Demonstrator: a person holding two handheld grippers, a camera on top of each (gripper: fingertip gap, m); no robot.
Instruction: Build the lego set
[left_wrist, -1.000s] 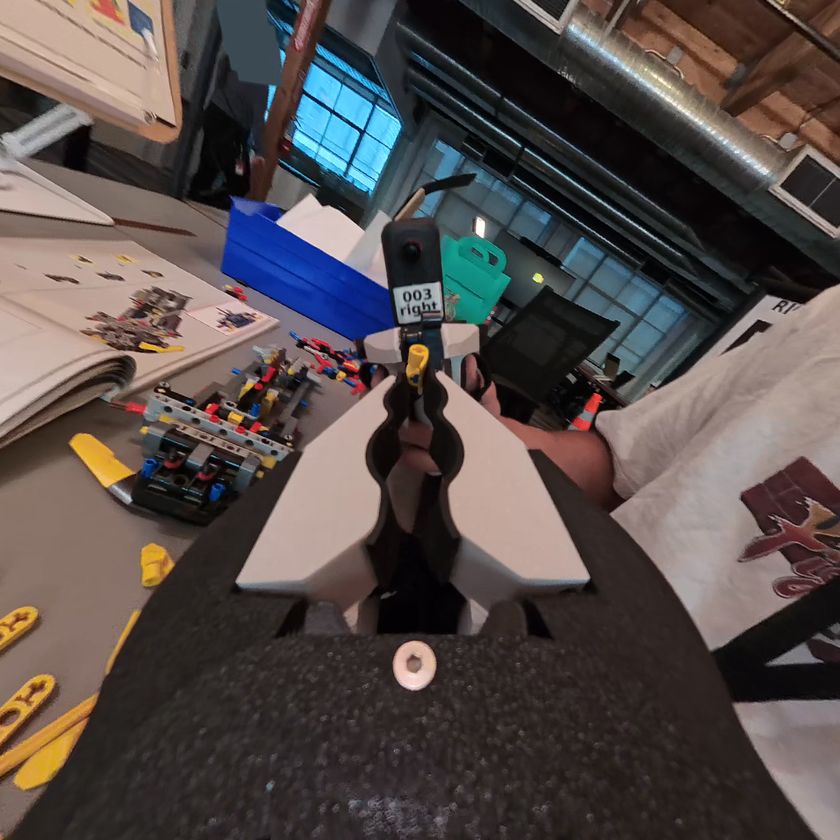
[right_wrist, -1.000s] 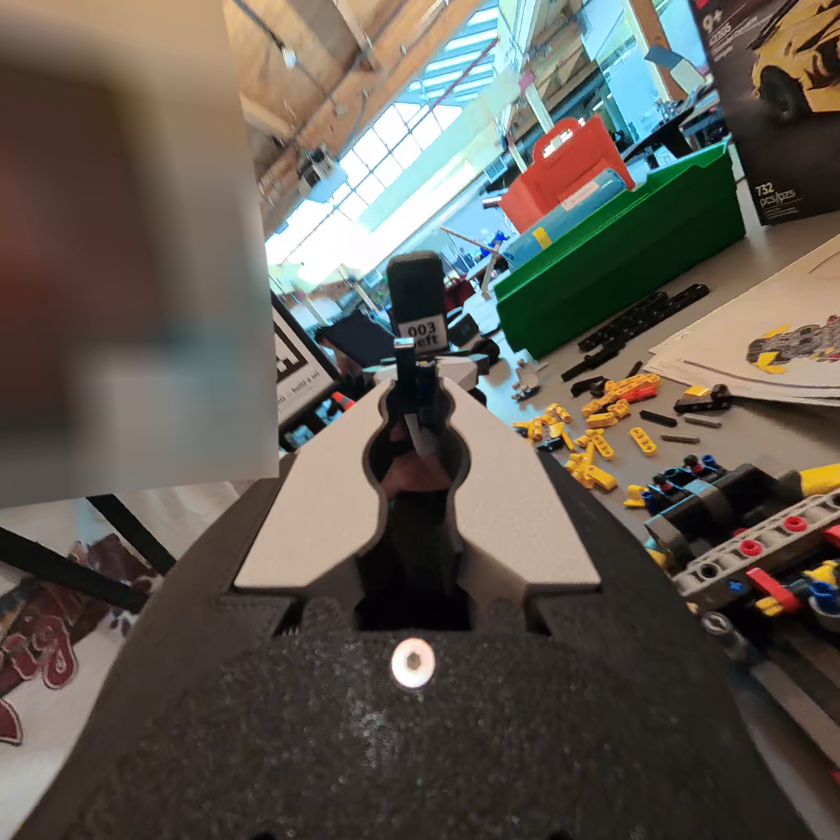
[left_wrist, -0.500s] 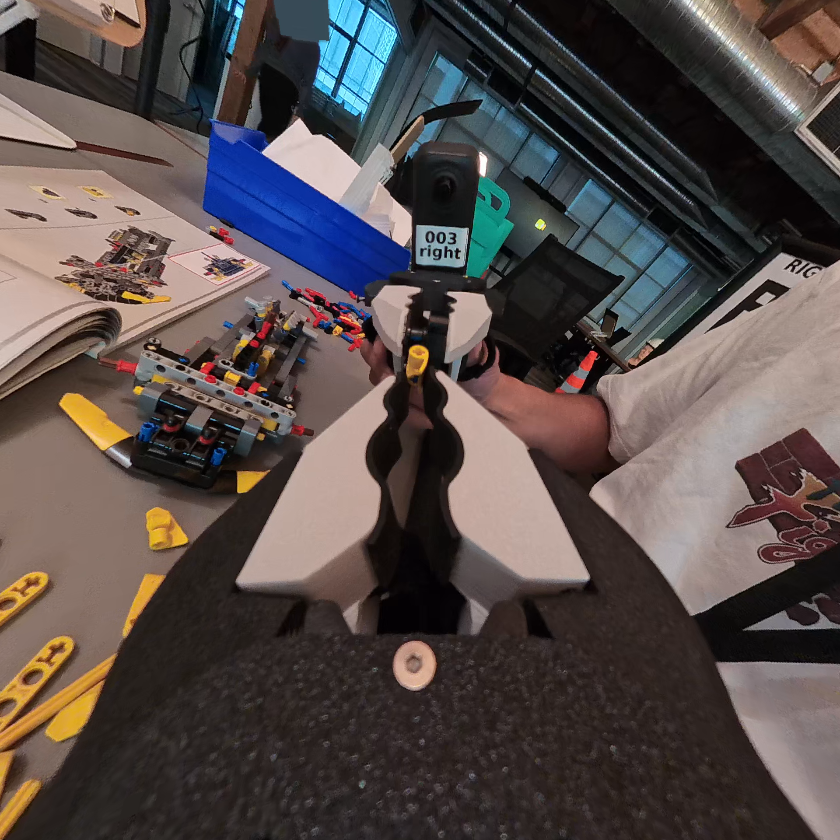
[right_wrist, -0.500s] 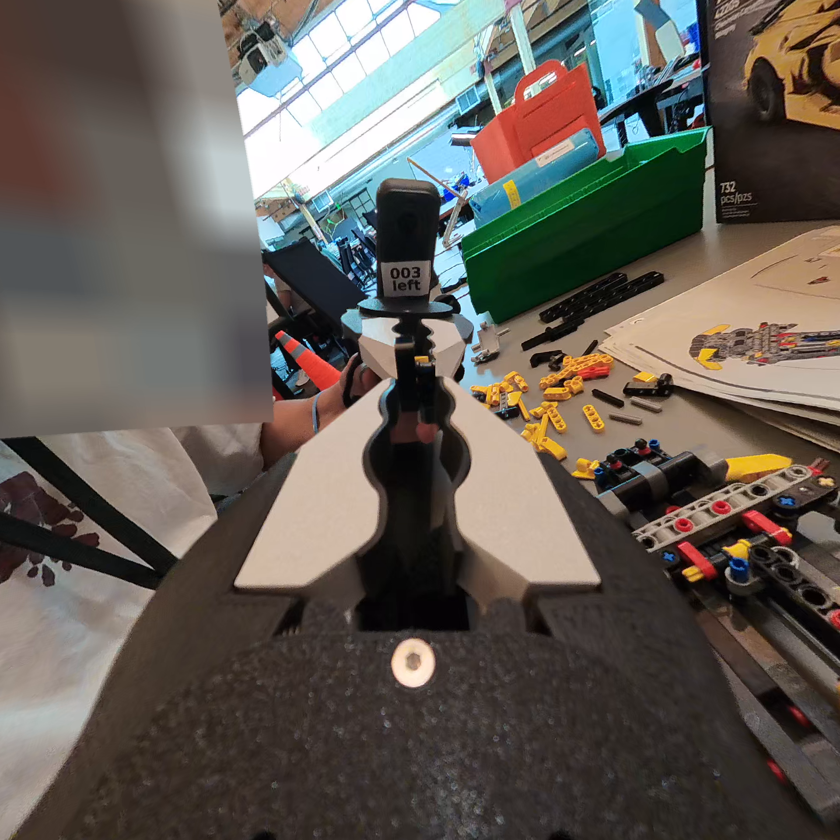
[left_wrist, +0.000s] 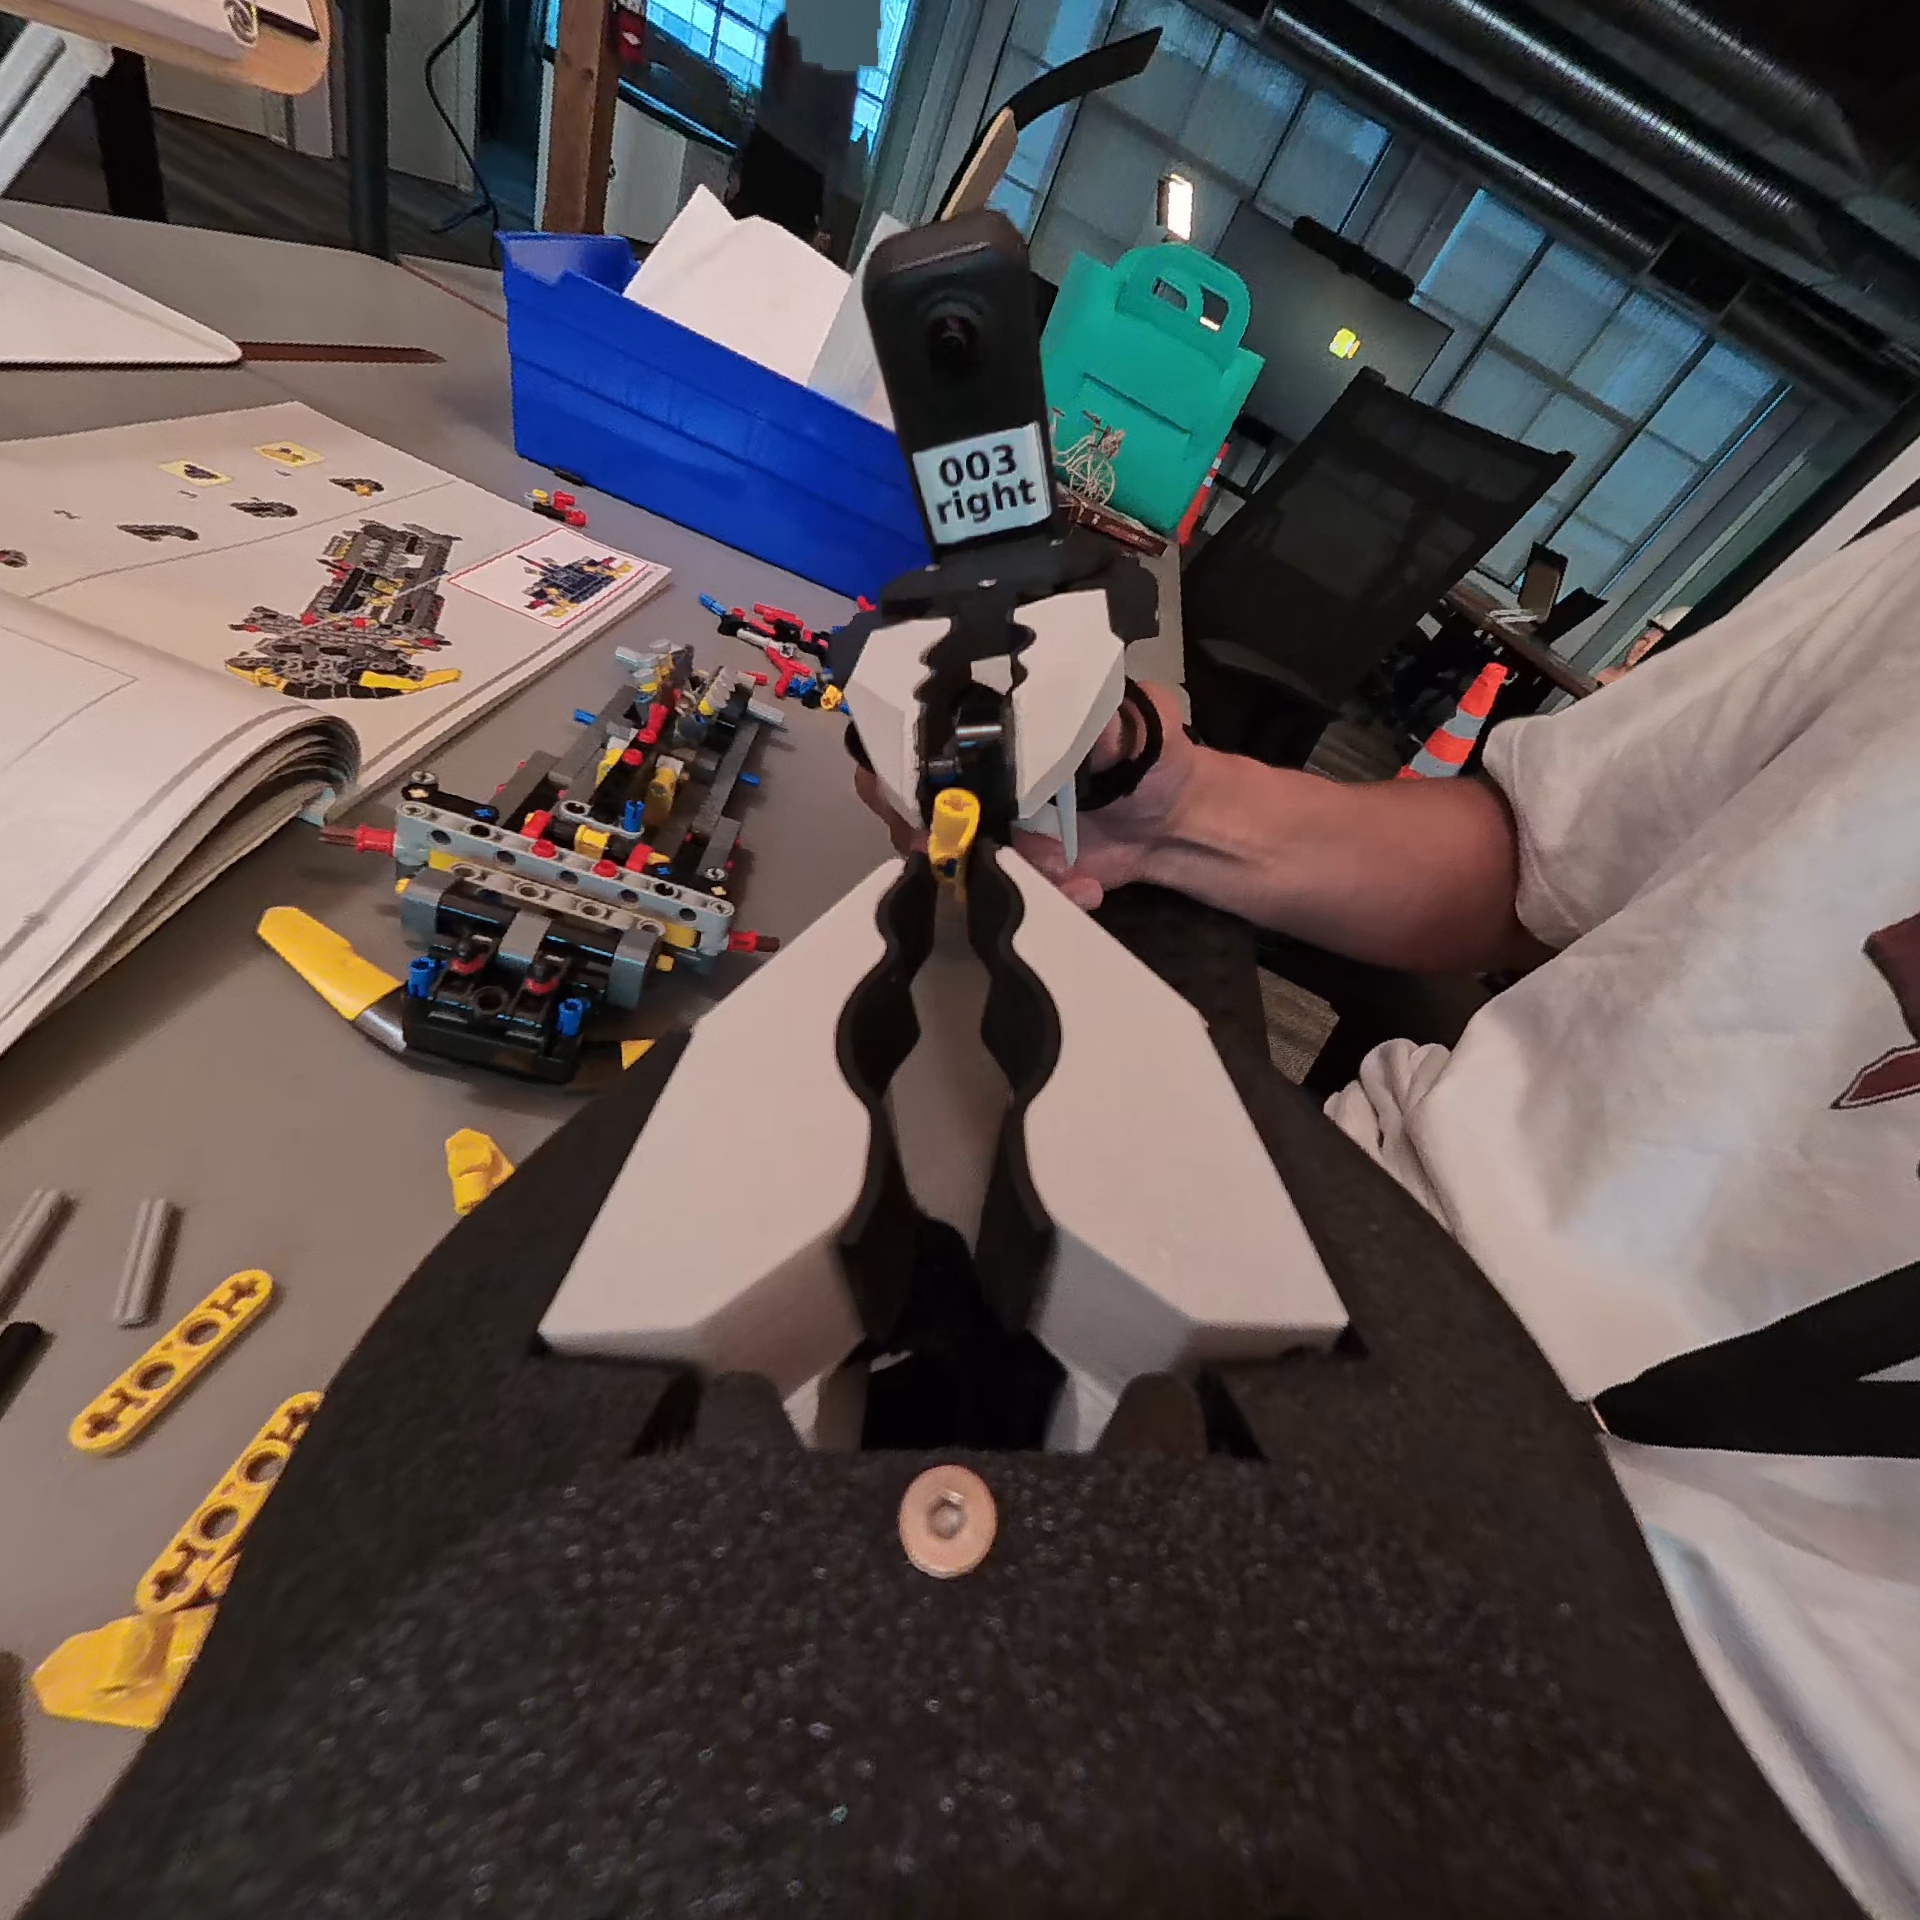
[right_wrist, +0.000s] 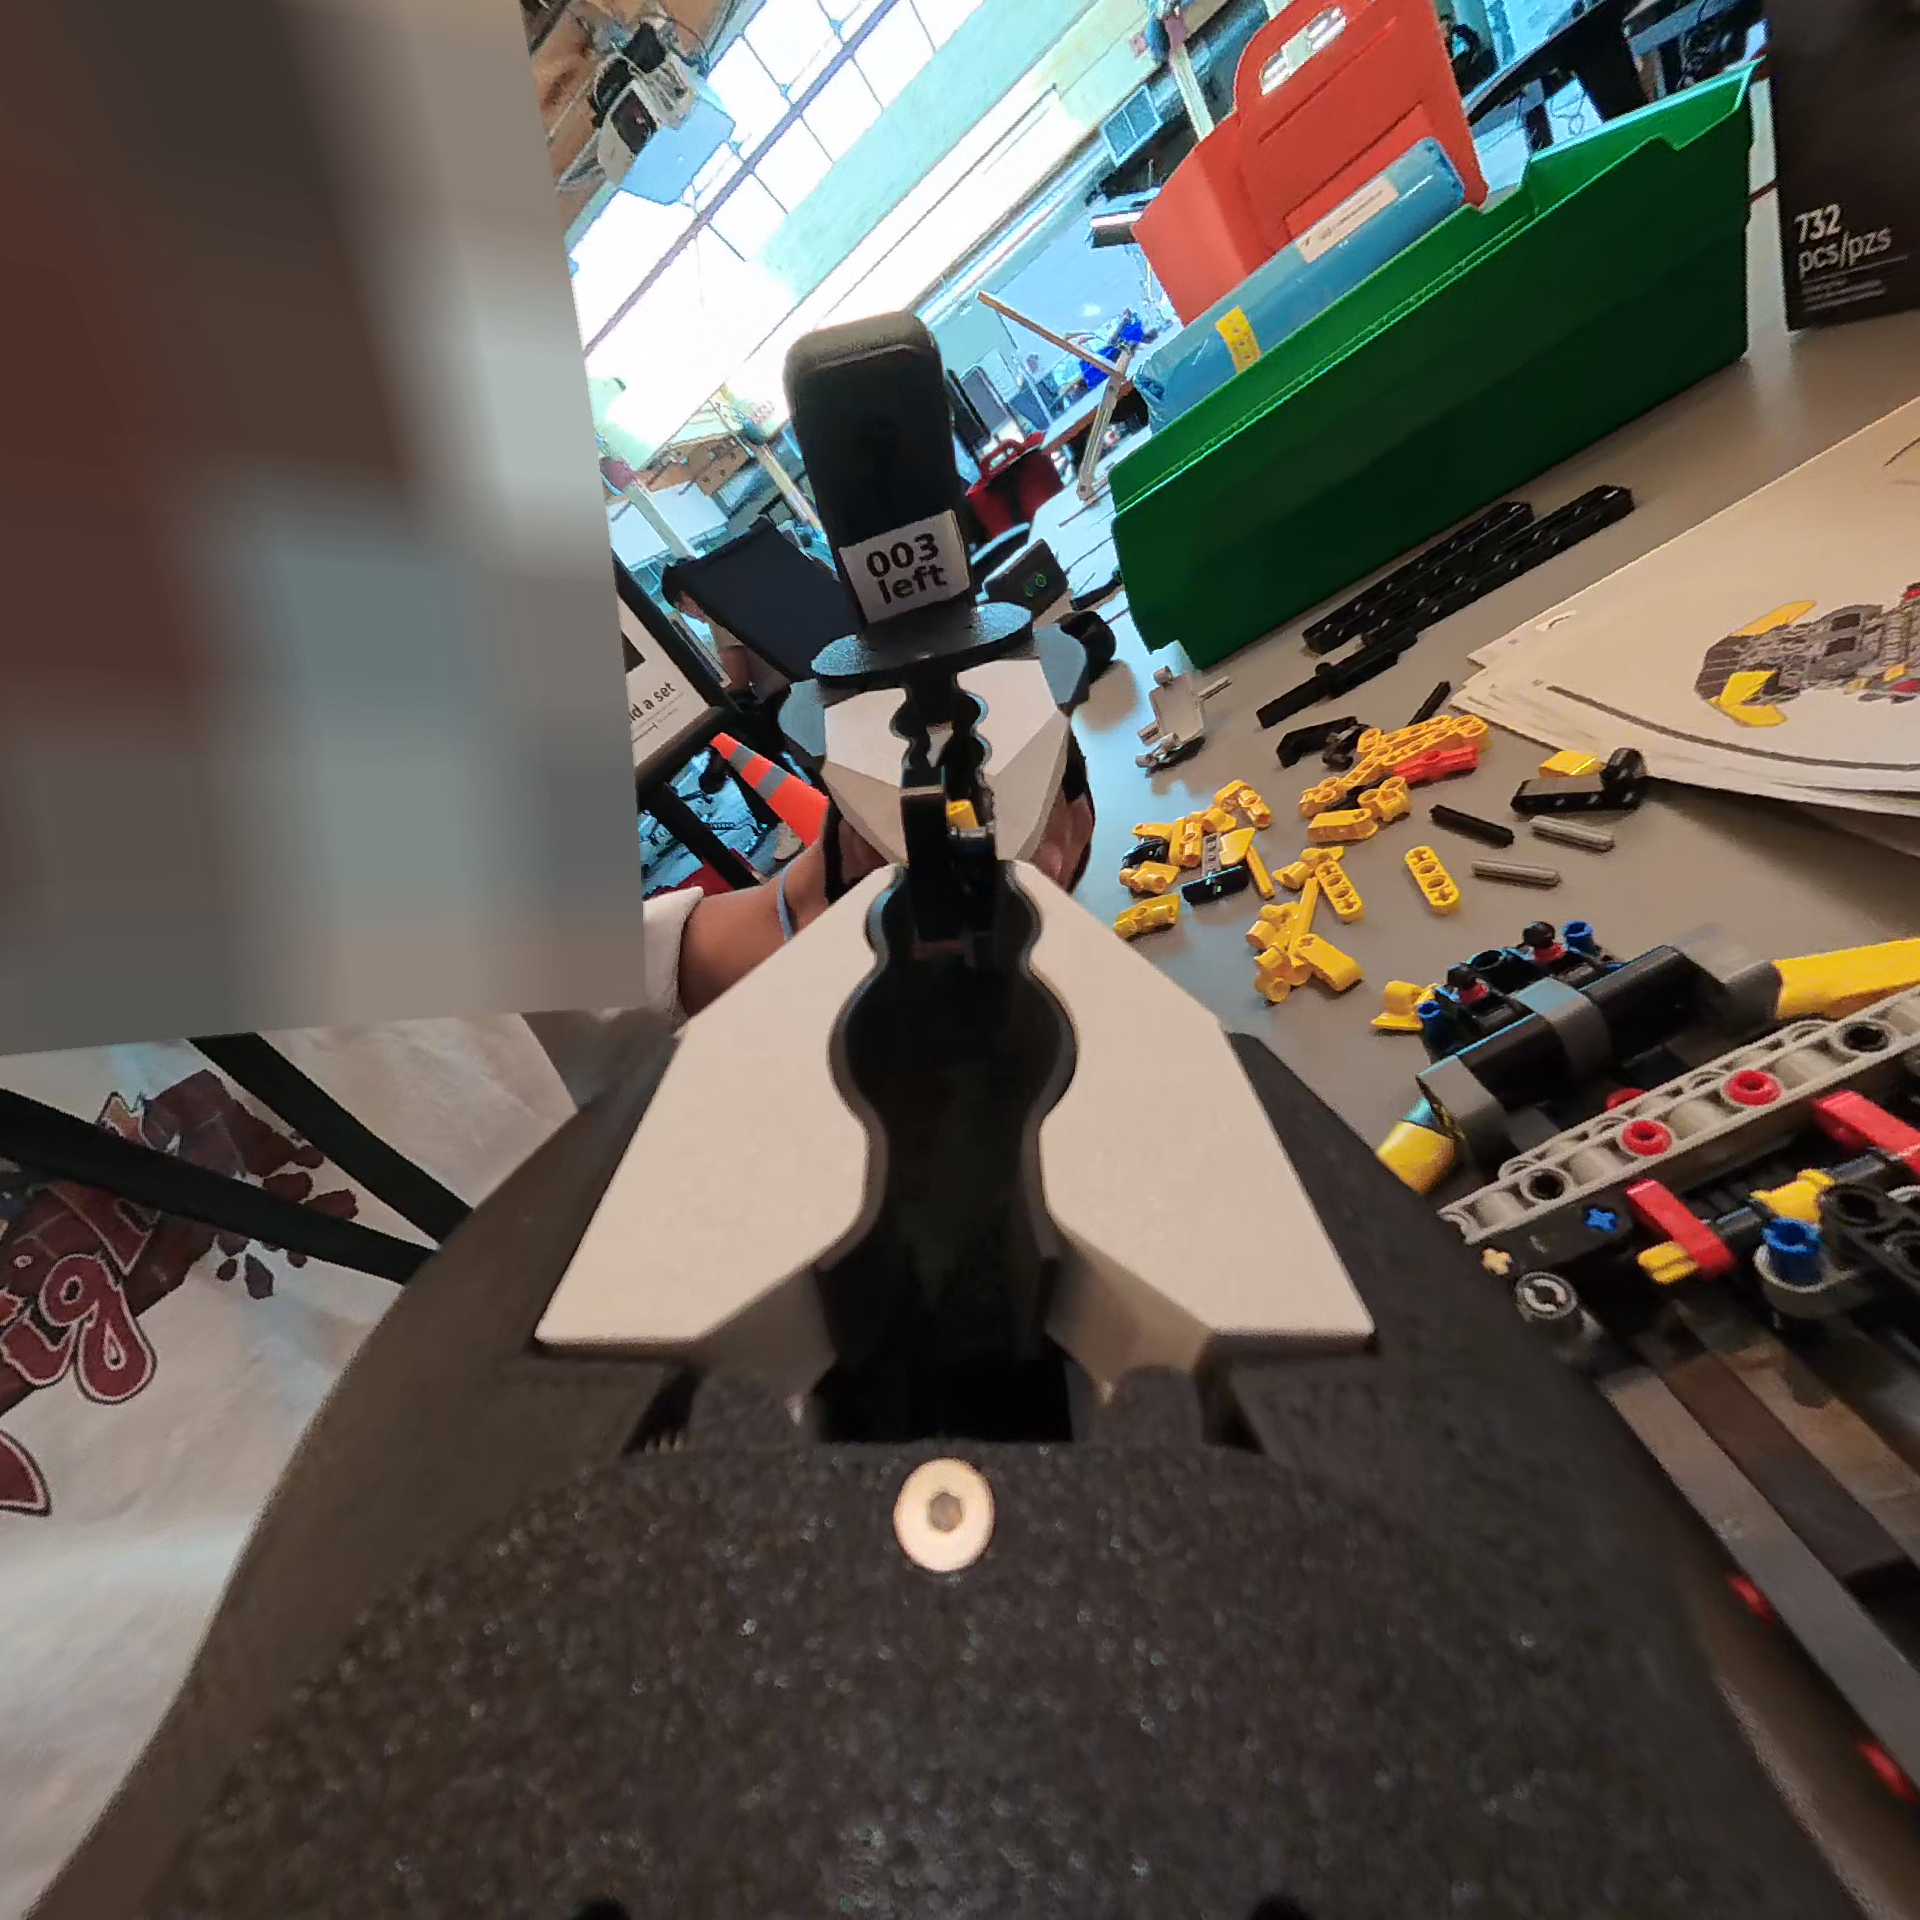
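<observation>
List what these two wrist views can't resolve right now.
- Left wrist view: how the yellow piece in the left gripper meets the right gripper's black piece; too small, fingertips crowd it.
- Right wrist view: black piece shape; dark on dark pads.
- Right wrist view: chassis cut off by the right edge.
- Right wrist view: upper left hidden by a mosaic patch.

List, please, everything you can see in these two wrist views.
partly built model: one, grey, black and yellow, on the table
instruction booklet: one, white, open behind the model
loose pieces: many, mostly yellow, scattered on the table
blue bin: one, blue, far table edge
green bin: one, green, behind the loose pieces
set box: one, black, beside the green bin
teal bag: one, teal, beyond the blue bin
traffic cone: one, orange, off the table
yellow piece: one, yellow, in left gripper
black piece: one, black, in right gripper
left gripper: grey-black, shut
right gripper: grey-black, shut
</observation>
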